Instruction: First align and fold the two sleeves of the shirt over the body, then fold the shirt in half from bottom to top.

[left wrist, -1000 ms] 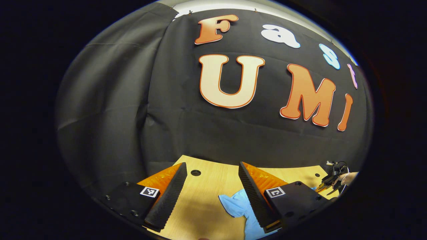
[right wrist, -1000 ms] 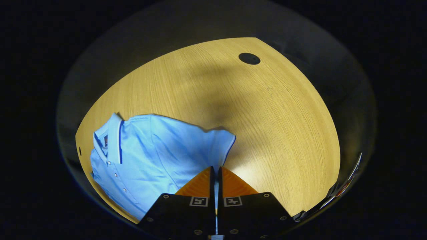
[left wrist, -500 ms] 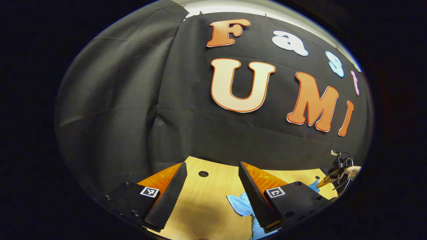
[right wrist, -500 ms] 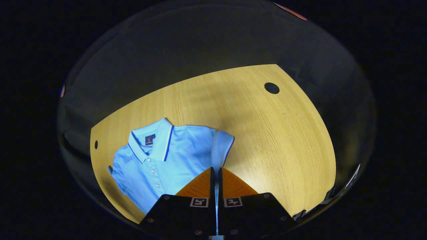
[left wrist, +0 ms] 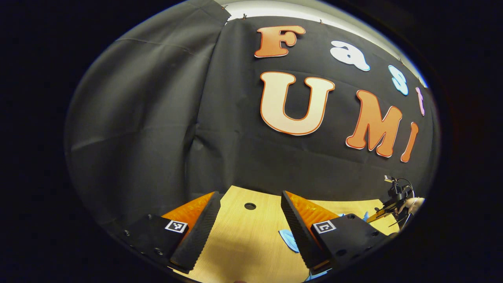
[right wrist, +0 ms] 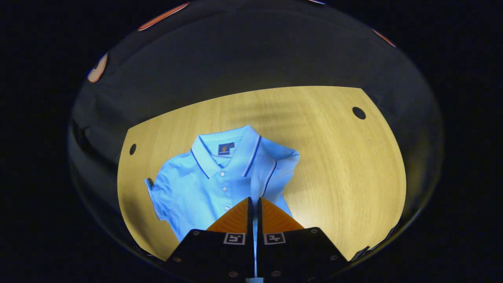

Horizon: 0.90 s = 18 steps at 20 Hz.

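Your right gripper (right wrist: 254, 204) has swung the sleeve (right wrist: 281, 167) in over the shirt (right wrist: 204, 184). Left gripper (left wrist: 249, 220) gapes wide, holding nothing. Right jaws pinch cloth, with the shirt lying just ahead on the table (right wrist: 338, 173).

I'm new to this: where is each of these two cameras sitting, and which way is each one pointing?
Left gripper view: rides on the left claw, aimed almost level across the table at the booth's black cloth wall; its two fingers stand apart; the other claw and a hand show far right.
Right gripper view: rides on the right claw, looking down at the blue shirt; its fingers pinch shirt fabric.
Shared: the wooden table and the shirt.
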Motion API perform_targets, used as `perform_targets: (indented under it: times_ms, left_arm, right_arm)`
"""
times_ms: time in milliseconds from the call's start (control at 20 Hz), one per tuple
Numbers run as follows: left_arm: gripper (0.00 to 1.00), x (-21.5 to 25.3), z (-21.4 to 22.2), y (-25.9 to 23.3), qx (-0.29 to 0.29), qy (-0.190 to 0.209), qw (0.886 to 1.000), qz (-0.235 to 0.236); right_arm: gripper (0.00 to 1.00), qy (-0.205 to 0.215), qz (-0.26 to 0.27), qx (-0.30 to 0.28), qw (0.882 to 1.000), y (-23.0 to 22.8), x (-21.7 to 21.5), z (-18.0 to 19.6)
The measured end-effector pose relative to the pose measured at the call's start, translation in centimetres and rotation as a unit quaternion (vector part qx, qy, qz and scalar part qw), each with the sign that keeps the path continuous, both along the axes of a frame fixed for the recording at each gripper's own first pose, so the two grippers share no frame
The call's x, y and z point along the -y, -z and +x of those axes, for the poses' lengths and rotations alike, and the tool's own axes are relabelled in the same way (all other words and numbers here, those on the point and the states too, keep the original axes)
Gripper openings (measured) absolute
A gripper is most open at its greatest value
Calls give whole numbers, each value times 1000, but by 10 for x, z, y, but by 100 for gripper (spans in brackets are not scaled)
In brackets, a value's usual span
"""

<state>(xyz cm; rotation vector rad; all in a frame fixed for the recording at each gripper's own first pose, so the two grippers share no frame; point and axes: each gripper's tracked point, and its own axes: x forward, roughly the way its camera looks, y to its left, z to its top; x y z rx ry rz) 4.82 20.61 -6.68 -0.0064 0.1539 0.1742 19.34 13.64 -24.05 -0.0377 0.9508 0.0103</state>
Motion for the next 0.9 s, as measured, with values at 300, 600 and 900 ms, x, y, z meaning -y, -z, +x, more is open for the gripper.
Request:
perform_targets:
  times_ms: [300, 600, 900]
  left_arm:
    - [100, -10, 1, 3, -4, -3, 1000, 0]
    - [100, 8, 14, 17, -22, 4, 1000, -9]
    - [97, 51, 39, 41, -59, 12, 998, -14]
  right_arm:
    - [15, -68, 52, -15, 996, 14, -66, -21]
    - [86, -94, 103, 22, 990, -15, -91, -39]
    - [98, -83, 145, 96, 981, -68, -73, -53]
